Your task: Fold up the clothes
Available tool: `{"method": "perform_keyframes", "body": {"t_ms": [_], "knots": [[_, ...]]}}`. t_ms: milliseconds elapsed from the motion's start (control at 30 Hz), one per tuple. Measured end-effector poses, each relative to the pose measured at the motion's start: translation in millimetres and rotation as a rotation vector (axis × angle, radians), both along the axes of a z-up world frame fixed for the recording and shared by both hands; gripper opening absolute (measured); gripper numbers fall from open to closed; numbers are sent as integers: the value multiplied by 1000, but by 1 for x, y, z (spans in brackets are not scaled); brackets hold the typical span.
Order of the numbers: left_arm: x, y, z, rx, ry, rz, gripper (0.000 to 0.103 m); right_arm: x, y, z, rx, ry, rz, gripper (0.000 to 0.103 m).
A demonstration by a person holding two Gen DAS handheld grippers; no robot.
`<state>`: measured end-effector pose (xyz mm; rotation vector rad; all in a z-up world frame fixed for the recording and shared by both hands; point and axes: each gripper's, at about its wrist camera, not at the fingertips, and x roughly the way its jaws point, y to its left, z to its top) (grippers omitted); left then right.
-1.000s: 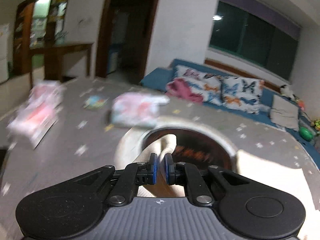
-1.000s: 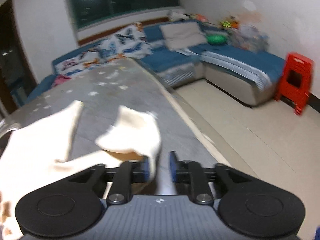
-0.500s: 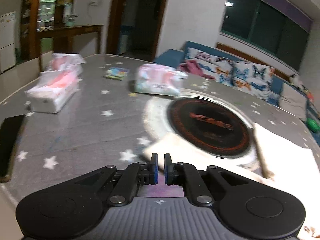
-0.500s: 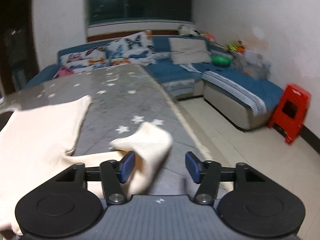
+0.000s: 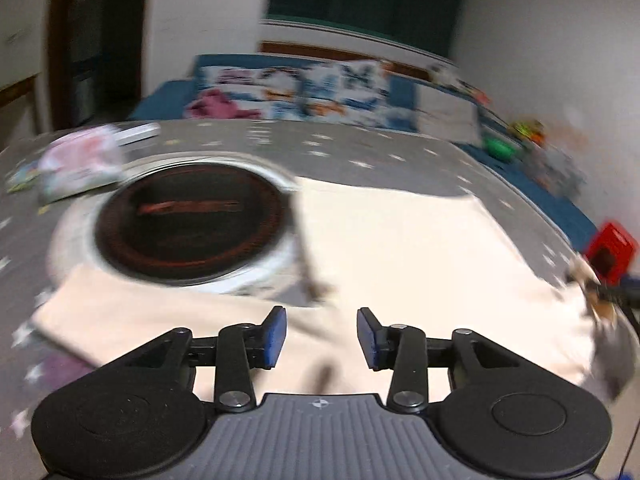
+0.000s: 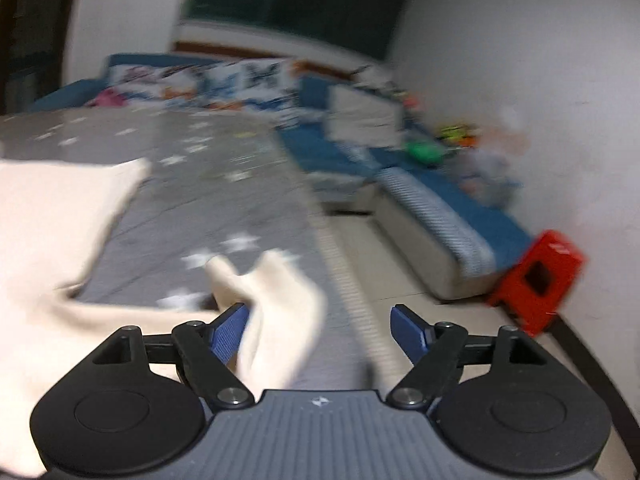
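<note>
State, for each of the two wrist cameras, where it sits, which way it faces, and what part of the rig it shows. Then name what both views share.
Left wrist: sits behind the open left gripper, looking across the cream garment and round cooktop toward the sofa.
Right wrist: sits behind the open right gripper, facing the garment's sleeve, table edge and red stool.
Shared: garment, grey starred table, sofa, stool, window.

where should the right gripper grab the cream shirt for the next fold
Best guess: the raised sleeve end of the cream garment, which sits in the open right gripper. It puckers up off the grey table near the edge, so the fingers could close on it from the near side without scraping the surface.
</note>
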<state>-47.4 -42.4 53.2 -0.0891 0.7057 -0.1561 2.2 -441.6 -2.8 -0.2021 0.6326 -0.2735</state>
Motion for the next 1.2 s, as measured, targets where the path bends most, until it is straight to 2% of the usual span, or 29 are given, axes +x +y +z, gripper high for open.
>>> {"method": "perform_keyframes", "body": {"t_ms": [133,233,267,367,533,633,800,867,1000,1200], "knots": [[4,-27,-6,7,15,-101,42,-11,-30,3,19,-12,-133,80],[1,-42,-11,17,21,-165,42,-27,-43,7,55,-23,-165,80],[0,-47,-12,22,22,-187,42,-32,-42,10,77,-25,-144,80],[-7,-59,-15,39,18,-259,41,-45,-33,20,137,-32,-57,80],[-26,-78,-23,86,4,-387,39,-56,9,31,246,6,216,81],[-39,-86,-28,117,4,-436,38,-61,52,29,262,55,416,80],[-49,-85,-34,130,7,-457,39,-71,111,19,198,105,622,74],[-52,-83,-34,119,6,-460,39,-74,125,13,211,146,672,63],[-47,-68,-25,63,3,-438,39,-86,136,11,161,187,741,63],[-13,-45,-10,-1,-27,-309,41,-74,135,22,176,166,746,63]]}}
